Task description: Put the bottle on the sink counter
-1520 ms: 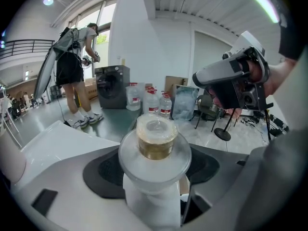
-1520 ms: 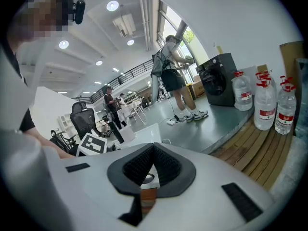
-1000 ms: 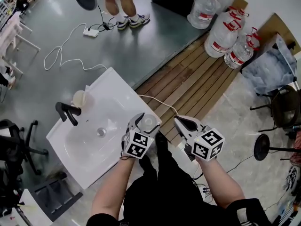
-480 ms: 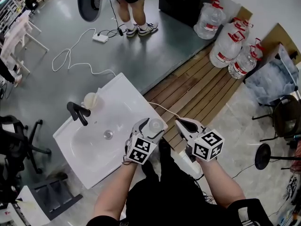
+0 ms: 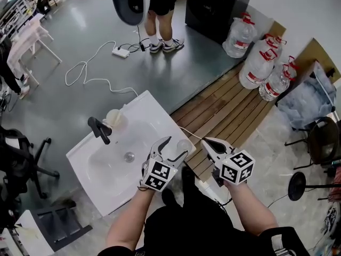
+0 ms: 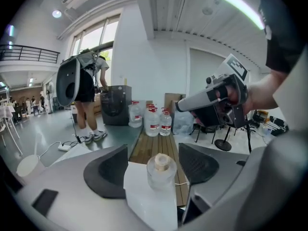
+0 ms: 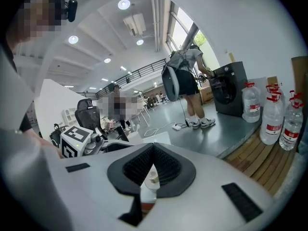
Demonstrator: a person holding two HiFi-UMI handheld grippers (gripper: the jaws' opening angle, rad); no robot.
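the white sink (image 5: 101, 167) has drifted rightward in the head view, and the left gripper (image 6: 153, 150) has released: its jaws stand wide apart, empty, either side of the bottle without touching it. the right gripper (image 7: 153, 149) is closed on nothing. the small clear bottle (image 6: 160, 171) stands upright on the sink counter's near corner.

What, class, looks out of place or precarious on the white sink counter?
The small clear bottle with a tan cap stands upright at the white sink counter's very corner, close to the edge. Nothing looks spilled or toppled.
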